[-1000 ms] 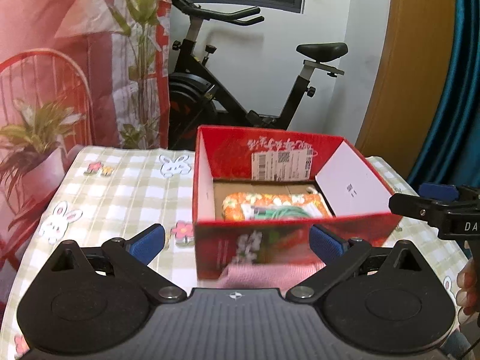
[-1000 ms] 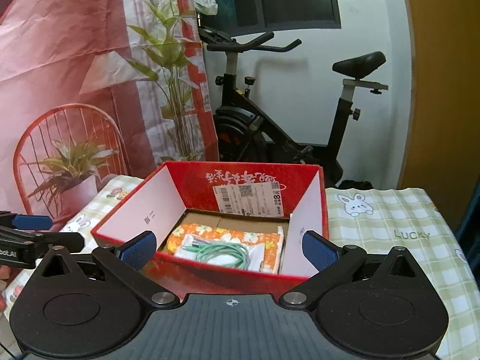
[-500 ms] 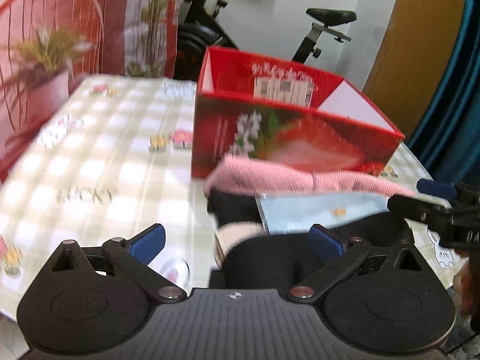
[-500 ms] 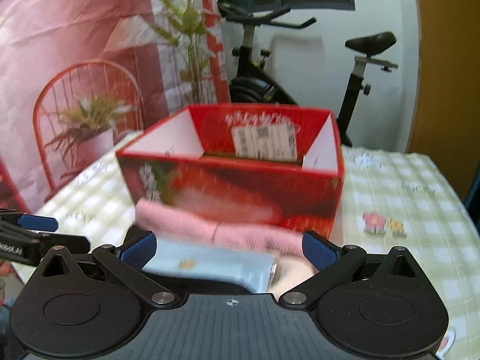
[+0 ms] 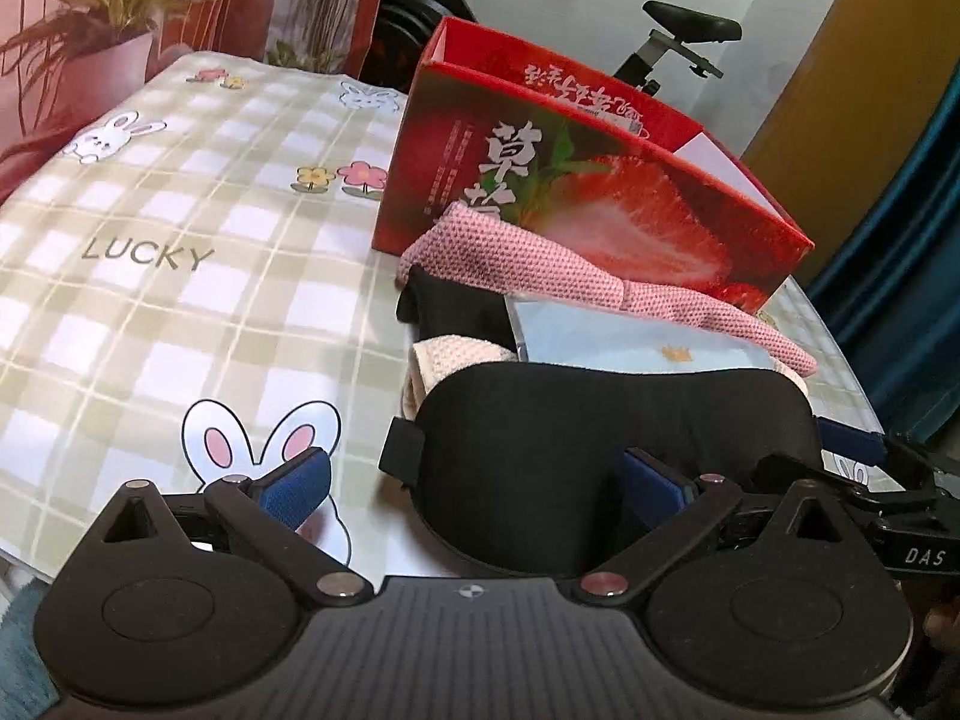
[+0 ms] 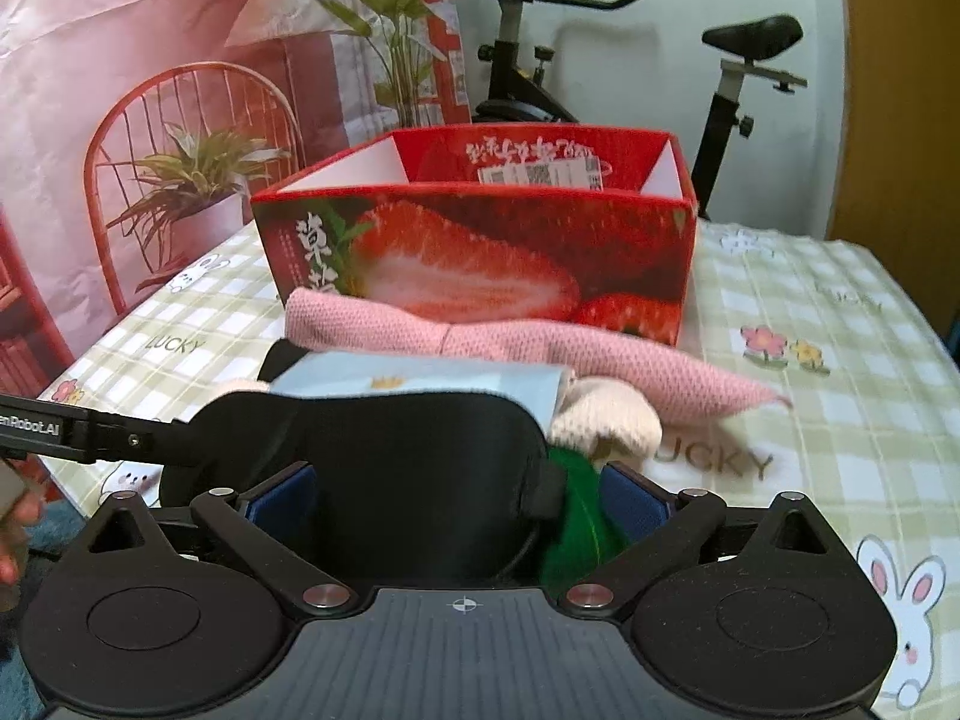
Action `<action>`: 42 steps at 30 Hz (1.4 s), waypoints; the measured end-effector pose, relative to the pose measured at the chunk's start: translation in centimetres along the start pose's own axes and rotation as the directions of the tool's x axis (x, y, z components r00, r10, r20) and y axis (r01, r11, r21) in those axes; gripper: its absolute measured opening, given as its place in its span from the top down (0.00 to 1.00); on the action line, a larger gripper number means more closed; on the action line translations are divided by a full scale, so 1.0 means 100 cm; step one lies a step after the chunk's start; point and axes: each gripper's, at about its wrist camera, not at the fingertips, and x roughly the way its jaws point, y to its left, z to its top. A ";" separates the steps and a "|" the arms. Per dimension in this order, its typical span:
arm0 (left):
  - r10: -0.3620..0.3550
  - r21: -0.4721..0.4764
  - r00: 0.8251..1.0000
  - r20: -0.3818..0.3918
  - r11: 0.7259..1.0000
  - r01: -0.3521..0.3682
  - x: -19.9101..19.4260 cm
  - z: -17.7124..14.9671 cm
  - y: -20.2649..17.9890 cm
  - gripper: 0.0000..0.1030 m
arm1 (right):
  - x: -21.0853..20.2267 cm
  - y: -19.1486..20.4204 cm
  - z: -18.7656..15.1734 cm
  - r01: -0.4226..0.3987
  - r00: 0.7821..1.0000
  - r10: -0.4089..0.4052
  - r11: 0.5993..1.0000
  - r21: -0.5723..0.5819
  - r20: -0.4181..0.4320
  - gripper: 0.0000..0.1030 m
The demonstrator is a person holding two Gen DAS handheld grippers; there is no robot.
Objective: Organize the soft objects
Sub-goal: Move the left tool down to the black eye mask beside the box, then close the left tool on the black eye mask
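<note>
Both tools have descended to the eye mask [image 5: 618,420]; right tool [image 6: 459,495], jaws apart and just narrowing, apparently straddles its 3 o'clock end.

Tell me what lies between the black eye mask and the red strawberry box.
In both wrist views: a light blue packet and a pink knitted cloth lie between eye mask and box.

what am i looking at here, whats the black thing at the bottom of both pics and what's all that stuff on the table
No robot here: a person holds a two-finger claw in each hand, with a camera on each looking out along the fingers. The black shape at the bottom is the left claw in one picture and the right claw in the other. Both are open and hold nothing. On the checked tablecloth stands a red box. In front of it is a pile of soft things: a pink knit, a blue packet, and a black eye mask nearest the claws.
</note>
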 end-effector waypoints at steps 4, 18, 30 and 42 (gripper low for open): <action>-0.019 0.002 1.000 -0.006 1.000 0.019 0.003 -0.003 -0.001 0.00 | -0.001 0.002 0.000 -0.005 1.000 0.005 1.000 -0.013 -0.004 0.09; -0.053 0.005 0.998 -0.015 0.999 0.053 0.010 -0.008 -0.006 0.01 | 0.000 0.006 -0.002 -0.012 1.000 0.012 0.999 -0.031 -0.002 0.13; -0.067 0.012 0.997 -0.025 0.998 0.068 0.015 -0.008 -0.010 0.08 | -0.004 0.009 0.001 -0.016 1.000 0.016 0.999 -0.028 0.006 0.26; -0.052 0.036 0.998 0.041 0.998 0.050 -0.002 -0.003 -0.014 0.39 | -0.023 0.007 0.019 0.017 0.995 -0.013 0.999 -0.039 0.102 0.63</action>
